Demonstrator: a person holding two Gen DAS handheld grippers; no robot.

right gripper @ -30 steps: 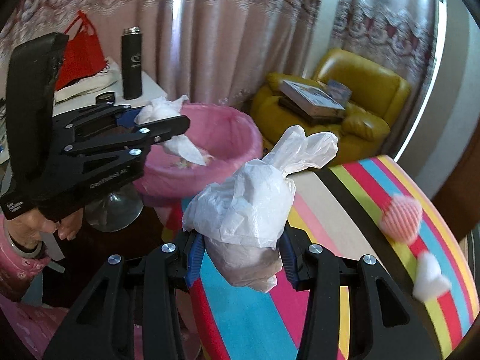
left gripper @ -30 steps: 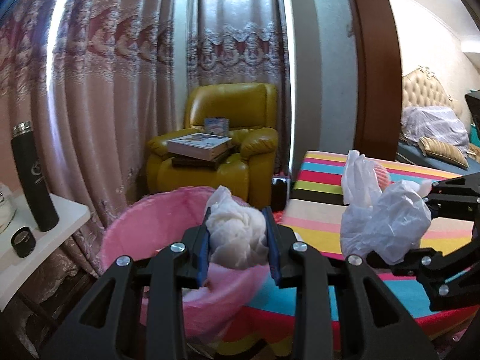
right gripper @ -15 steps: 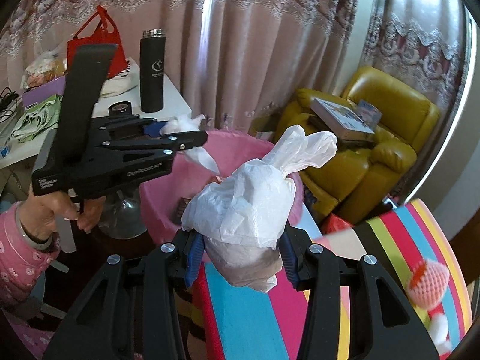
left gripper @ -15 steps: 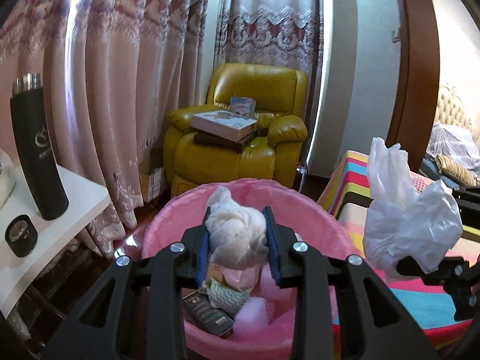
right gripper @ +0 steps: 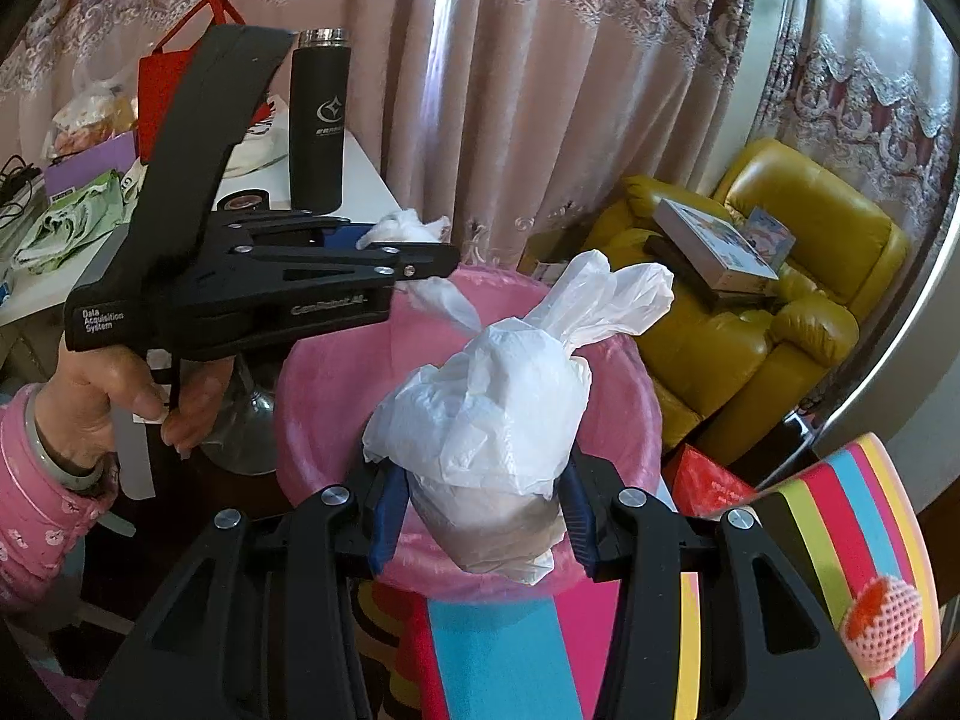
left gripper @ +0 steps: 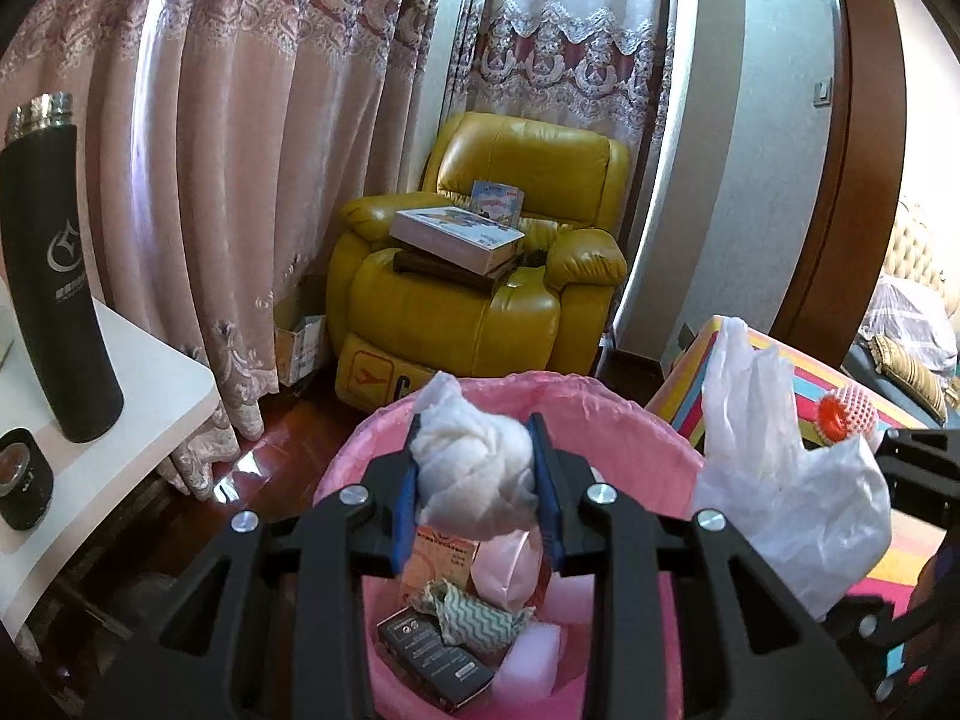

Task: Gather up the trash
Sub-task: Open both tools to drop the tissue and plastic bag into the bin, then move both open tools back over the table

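Left gripper (left gripper: 477, 480), jaws easing apart around the tissue wad (left gripper: 474, 483), sits directly over the pink bin (left gripper: 630, 420). Right gripper (right gripper: 480, 516), loosening on the white bag (right gripper: 480, 414), appears nearer its rim.

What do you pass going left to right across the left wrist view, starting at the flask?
Black flask → yellow armchair → white plastic bag → netted fruit on the striped table.
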